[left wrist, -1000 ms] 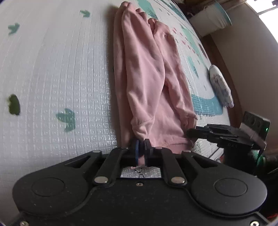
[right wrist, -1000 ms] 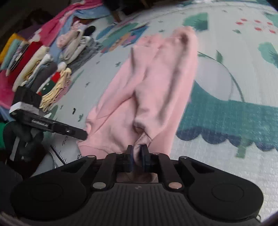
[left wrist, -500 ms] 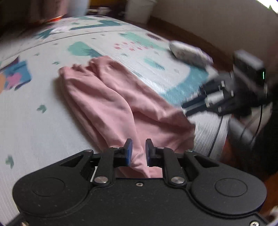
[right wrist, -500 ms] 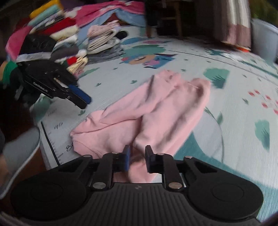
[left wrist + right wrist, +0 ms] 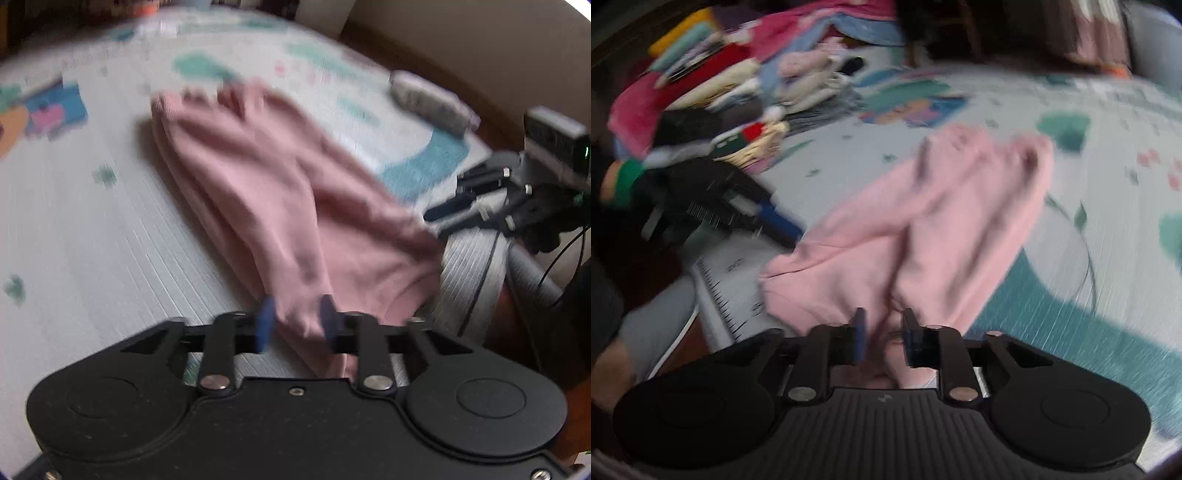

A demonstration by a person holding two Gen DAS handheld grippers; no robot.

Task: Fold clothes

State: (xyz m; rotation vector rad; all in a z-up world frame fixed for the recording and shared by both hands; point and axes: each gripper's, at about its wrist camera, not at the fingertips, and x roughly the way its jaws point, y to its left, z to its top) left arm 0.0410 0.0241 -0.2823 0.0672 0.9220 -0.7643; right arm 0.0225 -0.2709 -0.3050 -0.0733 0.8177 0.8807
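Pink garment (image 5: 280, 206) lies released on the mat as both jaws are opening.

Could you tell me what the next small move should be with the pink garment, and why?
Probably draw both grippers back clear of the cloth. The left gripper and right gripper are opening, with the pink garment lying folded lengthwise on the play mat, its near edge between the jaws but no longer pinched.
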